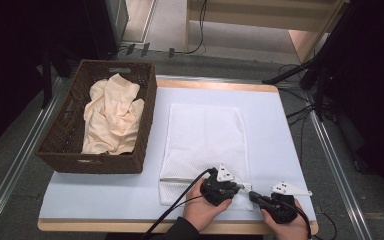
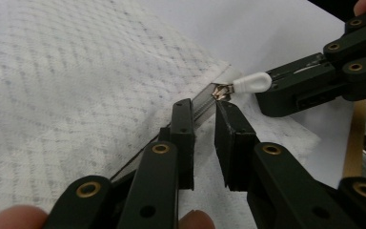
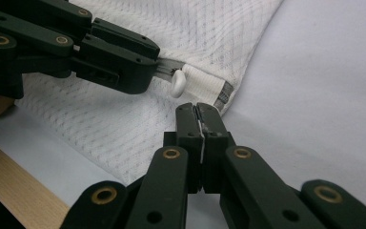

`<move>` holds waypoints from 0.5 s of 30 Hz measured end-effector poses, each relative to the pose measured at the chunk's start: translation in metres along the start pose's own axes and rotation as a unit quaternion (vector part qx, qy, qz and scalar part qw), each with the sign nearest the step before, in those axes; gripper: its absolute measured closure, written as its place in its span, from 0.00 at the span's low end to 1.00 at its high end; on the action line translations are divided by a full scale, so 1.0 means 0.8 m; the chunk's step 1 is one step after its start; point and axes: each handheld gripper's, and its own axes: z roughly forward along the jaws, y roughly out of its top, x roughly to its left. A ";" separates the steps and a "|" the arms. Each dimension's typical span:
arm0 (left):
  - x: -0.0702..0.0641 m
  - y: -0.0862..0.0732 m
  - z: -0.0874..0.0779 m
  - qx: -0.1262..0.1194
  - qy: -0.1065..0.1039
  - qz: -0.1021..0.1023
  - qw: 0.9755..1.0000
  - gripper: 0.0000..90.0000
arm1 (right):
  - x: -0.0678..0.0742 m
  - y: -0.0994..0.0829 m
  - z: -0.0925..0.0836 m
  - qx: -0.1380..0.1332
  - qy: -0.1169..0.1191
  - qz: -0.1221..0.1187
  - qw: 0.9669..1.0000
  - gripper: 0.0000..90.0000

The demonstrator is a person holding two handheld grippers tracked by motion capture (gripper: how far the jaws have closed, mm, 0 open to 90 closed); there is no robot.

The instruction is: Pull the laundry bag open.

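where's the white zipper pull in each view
high view: zipper pull tiny, low centre-right, at the near right corner of the mesh bag
left gripper view: upper right
right gripper view: just above centre
shared landmark: that bag corner

**Mesh bag flat on the table, zip pull at its near right corner**

I see a white mesh laundry bag [image 1: 205, 145] lying flat on the pale tabletop, just right of centre, its long sides running away from me. The weave is fine with a faint diamond pattern. Along its near edge runs a grey zipper [image 2: 205, 102], reaching almost to the right-hand corner. The small brass slider [image 2: 220, 91] sits near that corner, and its white rounded plastic pull tab [image 2: 251, 82] sticks out sideways toward the bag's edge.
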 end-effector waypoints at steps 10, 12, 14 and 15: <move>0.006 0.000 -0.002 -0.009 -0.042 -0.016 0.999 0.83 | 0.019 0.005 -0.006 -0.046 0.017 -0.045 0.998 1.00; 0.009 0.001 -0.003 -0.014 -0.046 -0.029 0.998 0.85 | 0.018 0.004 -0.004 -0.040 0.015 -0.047 0.998 1.00; 0.011 0.001 -0.004 -0.021 -0.055 -0.039 0.998 0.85 | 0.018 0.004 -0.003 -0.039 0.016 -0.046 0.998 1.00; 0.012 0.002 -0.004 -0.022 -0.059 -0.044 0.997 0.86 | 0.018 0.003 -0.003 -0.037 0.016 -0.048 0.998 1.00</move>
